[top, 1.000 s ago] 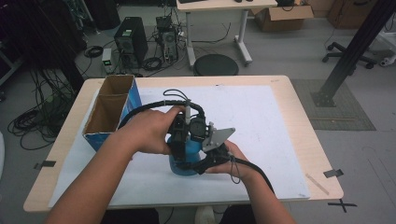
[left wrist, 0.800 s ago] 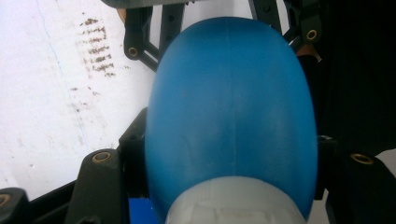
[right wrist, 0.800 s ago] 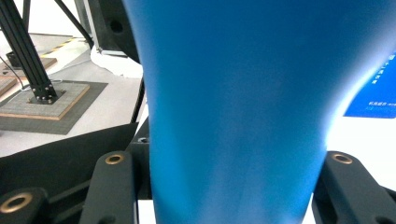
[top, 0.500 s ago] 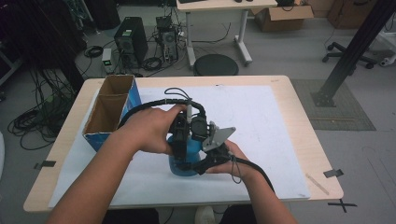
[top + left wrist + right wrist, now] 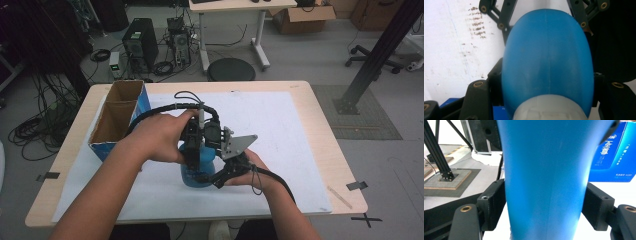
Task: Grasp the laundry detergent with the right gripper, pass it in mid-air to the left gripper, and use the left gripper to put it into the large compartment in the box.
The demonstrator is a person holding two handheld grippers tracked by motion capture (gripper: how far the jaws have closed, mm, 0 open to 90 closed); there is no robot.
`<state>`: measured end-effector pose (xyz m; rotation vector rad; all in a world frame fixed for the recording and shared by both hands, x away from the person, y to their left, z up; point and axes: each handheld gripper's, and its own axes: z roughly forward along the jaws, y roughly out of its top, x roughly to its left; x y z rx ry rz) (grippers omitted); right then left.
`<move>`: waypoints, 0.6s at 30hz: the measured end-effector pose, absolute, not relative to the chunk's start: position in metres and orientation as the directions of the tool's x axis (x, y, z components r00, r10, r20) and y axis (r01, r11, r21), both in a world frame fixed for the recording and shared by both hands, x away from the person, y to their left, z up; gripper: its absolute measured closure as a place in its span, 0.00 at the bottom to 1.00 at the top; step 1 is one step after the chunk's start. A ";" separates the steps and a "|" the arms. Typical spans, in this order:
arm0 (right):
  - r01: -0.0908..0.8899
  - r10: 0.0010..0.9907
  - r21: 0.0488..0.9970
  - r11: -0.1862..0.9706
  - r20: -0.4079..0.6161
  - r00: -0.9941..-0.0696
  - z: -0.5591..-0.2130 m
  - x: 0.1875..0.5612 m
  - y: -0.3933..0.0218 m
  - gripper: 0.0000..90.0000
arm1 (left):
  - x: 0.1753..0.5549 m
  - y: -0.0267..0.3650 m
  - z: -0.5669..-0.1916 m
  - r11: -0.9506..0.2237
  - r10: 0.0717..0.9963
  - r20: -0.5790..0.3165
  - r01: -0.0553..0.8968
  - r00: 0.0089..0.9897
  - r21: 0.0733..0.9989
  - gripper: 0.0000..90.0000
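Little has shifted on the tabletop [image 5: 320,130] since the earlier frame: both hands sit where they were, over the blue bottle [image 5: 199,172] near the front middle of the white sheet [image 5: 280,125], but the jaws of the right hand-held gripper [image 5: 216,176] have just been opening. In the right gripper view the bottle's blue body [image 5: 546,177] still stands between those two black jaws; the pad on the right lies against its side, while a thin gap seems to show at the pad on the left, so whether it is still gripped cannot be told. The left hand-held gripper [image 5: 196,150] comes down on the bottle from above and is clenched on it: in the left gripper view its jaws hug both sides of the blue body [image 5: 546,57] just below the pale grey cap [image 5: 549,110]. The bottle stands upright on the sheet. An open cardboard box with blue sides [image 5: 117,120] stands at the left of the tabletop, well apart from the bottle; its blue printed face shows in the right gripper view [image 5: 614,157]
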<state>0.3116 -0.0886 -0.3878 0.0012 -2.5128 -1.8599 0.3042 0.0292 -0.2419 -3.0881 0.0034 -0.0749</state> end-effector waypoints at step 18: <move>0.096 0.008 0.954 0.285 0.098 -0.995 -0.379 0.316 -0.110 0.00 | 0.306 0.033 -0.234 -0.998 0.044 0.037 0.045 0.998 -0.048 0.43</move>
